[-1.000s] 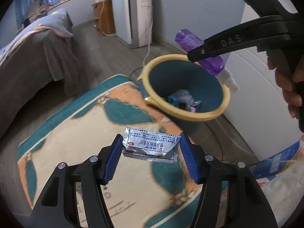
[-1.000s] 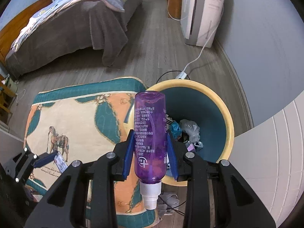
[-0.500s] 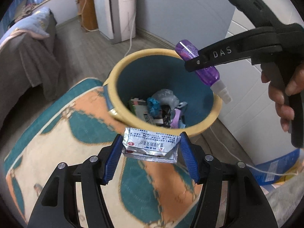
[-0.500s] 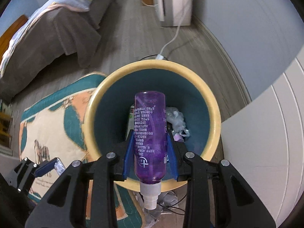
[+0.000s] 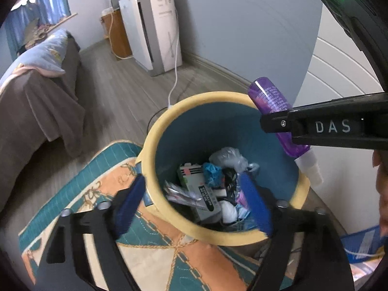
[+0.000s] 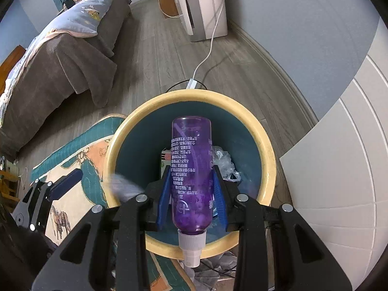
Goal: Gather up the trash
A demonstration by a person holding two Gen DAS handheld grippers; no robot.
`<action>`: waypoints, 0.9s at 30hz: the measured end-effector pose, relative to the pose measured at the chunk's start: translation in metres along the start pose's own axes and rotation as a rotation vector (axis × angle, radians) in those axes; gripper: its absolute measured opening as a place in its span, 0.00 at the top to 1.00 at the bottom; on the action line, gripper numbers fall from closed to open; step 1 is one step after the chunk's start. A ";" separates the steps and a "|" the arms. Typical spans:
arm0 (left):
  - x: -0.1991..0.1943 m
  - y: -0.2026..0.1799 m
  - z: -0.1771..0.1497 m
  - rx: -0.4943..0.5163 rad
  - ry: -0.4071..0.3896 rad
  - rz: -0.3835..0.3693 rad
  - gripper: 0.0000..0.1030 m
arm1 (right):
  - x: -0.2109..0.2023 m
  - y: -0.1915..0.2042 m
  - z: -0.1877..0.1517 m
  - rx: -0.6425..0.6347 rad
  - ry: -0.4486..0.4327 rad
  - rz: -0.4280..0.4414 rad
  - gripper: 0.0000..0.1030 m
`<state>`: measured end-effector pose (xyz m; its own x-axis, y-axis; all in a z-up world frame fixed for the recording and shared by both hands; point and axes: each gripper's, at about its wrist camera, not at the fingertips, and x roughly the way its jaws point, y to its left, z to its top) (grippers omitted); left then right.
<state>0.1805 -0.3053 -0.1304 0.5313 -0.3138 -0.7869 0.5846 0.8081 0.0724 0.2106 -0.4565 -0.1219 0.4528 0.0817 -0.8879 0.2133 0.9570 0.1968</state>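
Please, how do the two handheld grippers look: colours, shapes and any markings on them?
The left gripper and the right gripper look alike: black plastic frames with cut-outs, silver screws and ribbed blue pads. The right one has white letters "DAS" on its side and a small green light above.

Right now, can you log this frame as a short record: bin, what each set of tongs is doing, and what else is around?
bin: yellow-rimmed bin on the floor, teal inside, already holding mixed trash
left tongs: left tongs over the bin's near rim, jaws opening, nothing between them
packet: blurred silvery packet at the bin's rim, apparently falling
right tongs: right tongs shut on a purple bottle, above the bin, cap toward the camera
surroundings: patterned rug beside the bin; bed; white appliance by the wall
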 end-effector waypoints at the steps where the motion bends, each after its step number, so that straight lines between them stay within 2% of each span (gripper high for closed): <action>1: 0.000 0.000 -0.003 -0.004 -0.001 -0.001 0.15 | 0.001 0.002 0.000 -0.005 0.000 0.008 0.69; 3: 0.001 0.000 -0.009 -0.006 0.007 -0.001 0.14 | 0.003 0.005 0.000 -0.021 -0.004 0.017 0.68; 4: 0.002 0.001 -0.013 -0.004 0.015 -0.003 0.14 | 0.003 0.006 0.000 -0.026 -0.008 0.019 0.63; 5: 0.001 0.001 -0.016 0.000 0.018 -0.006 0.14 | 0.002 0.006 0.001 -0.024 -0.017 0.016 0.48; 7: 0.001 0.001 -0.022 0.010 0.022 -0.008 0.14 | 0.000 0.005 0.002 -0.011 -0.038 0.010 0.37; 10: -0.001 0.002 -0.028 0.008 0.032 -0.016 0.14 | -0.002 0.006 0.004 -0.008 -0.048 0.014 0.36; 13: -0.005 0.006 -0.032 -0.014 0.033 -0.023 0.14 | 0.000 0.012 0.003 -0.036 -0.033 0.012 0.27; 17: -0.021 0.013 -0.039 -0.051 0.035 -0.033 0.12 | -0.006 0.019 0.002 -0.056 -0.037 -0.006 0.21; 23: -0.060 0.034 -0.044 -0.110 0.029 -0.047 0.08 | -0.042 0.037 -0.012 -0.091 -0.079 0.002 0.06; 27: -0.094 0.051 -0.040 -0.173 0.012 -0.031 0.07 | -0.074 0.043 -0.027 -0.091 -0.121 -0.017 0.06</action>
<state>0.1358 -0.2145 -0.0773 0.5066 -0.3350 -0.7945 0.4860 0.8721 -0.0578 0.1625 -0.4140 -0.0592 0.5518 0.0359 -0.8332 0.1455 0.9796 0.1385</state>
